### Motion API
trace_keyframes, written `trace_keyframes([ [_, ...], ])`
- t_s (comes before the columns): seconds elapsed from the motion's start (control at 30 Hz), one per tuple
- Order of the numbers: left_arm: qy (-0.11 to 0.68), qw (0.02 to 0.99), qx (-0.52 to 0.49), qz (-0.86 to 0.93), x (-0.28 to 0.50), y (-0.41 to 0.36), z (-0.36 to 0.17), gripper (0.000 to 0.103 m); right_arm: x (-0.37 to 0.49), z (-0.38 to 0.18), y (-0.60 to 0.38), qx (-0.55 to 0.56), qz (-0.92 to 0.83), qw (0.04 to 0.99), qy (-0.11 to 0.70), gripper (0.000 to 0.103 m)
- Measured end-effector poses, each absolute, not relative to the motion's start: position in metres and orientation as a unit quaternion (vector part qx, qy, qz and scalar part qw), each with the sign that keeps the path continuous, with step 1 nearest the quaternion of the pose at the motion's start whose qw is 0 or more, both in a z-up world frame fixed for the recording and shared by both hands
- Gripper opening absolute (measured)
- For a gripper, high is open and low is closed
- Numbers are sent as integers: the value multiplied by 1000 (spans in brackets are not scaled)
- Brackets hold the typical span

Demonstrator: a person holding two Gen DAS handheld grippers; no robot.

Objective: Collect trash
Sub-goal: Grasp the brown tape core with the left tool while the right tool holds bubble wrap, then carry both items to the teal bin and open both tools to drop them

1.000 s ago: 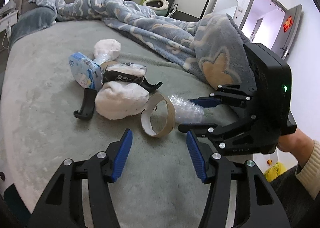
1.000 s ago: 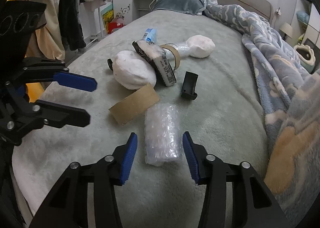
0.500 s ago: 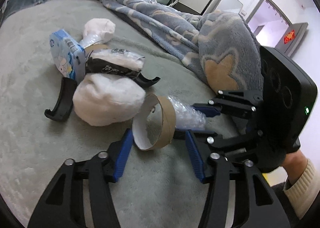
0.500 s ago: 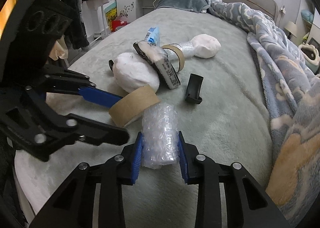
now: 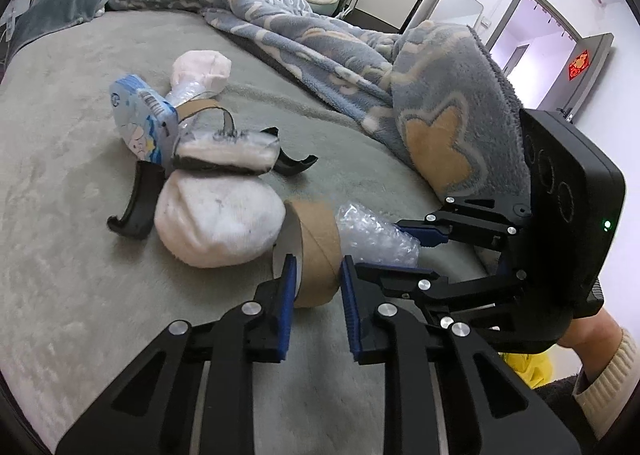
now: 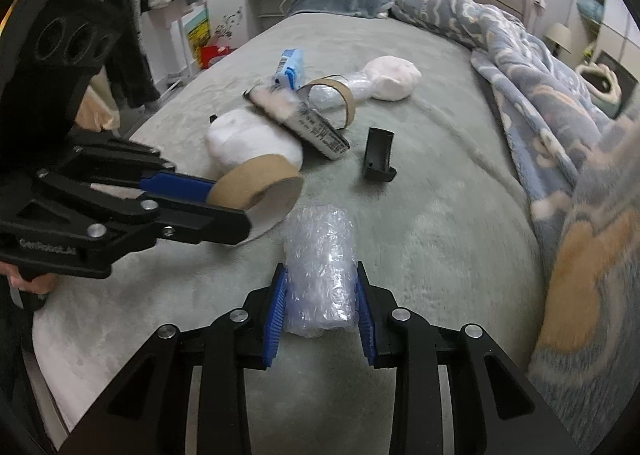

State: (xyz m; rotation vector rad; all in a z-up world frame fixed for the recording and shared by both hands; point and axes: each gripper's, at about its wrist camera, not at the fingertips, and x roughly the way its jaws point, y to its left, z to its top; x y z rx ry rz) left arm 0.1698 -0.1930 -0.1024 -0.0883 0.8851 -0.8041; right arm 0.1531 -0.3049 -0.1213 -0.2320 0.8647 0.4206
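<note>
Left tool (image 5: 316, 287) now on cardboard ring (image 5: 316, 251).

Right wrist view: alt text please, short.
The right tool grips a bubble wrap roll on a grey bed. At left, the left tool holds a cardboard ring. Behind lie white wads, a blue box, black clips and a rumpled blanket.

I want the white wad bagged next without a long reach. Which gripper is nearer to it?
Left. The left gripper, shut on the cardboard tape roll, sits right beside the white wad. The right gripper, clamping the bubble wrap roll, is farther back.
</note>
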Motion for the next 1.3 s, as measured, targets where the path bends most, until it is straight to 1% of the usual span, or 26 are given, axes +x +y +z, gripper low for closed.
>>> trace_keyframes([
  [0.23,407,822,-58,-394,152,-180,-92,23,144,-115,-307,-81,157,892,416,32],
  [0.47,386,835,-58,-388,127,-161,-74,23,131,-105,-309,-18,149,904,400,32],
  [0.63,374,850,-56,-367,114,-148,-61,23,118,-98,-291,-2,156,907,392,32],
  [0.83,358,867,-31,-346,97,-132,-49,23,109,-94,-264,23,162,909,384,32],
  [0.93,351,876,-29,-331,95,-117,-45,23,108,-95,-246,20,168,906,387,32],
  [1.1,349,886,-33,-303,99,-92,-47,23,109,-93,-220,21,180,904,387,32],
  [1.3,364,897,-24,-251,111,-51,-64,23,119,-85,-191,19,198,901,385,32],
])
